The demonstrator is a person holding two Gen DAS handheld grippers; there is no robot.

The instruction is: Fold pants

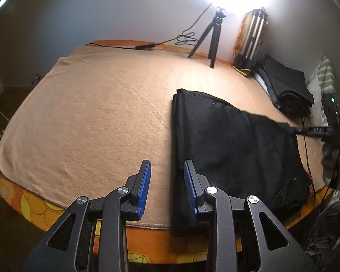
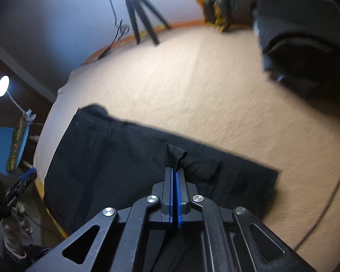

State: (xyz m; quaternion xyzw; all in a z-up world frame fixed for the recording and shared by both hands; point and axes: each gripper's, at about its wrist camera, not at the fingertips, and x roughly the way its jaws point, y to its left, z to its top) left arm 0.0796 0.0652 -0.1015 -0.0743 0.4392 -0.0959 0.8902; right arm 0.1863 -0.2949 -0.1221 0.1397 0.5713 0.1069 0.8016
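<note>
The right tongs (image 2: pixel 174 170) are pinching a fold of the black pants (image 2: pixel 115 158) on the bed (image 1: pixel 90 104). The left tongs (image 1: pixel 166 170) are hanging released, nothing between them, over the pants' near-left edge, and the long axis is running away from them.

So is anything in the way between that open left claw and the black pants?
Nothing visible. The left gripper hangs open right at the pants' near edge, only bare blanket beneath. The right gripper already pinches a fold.
</note>
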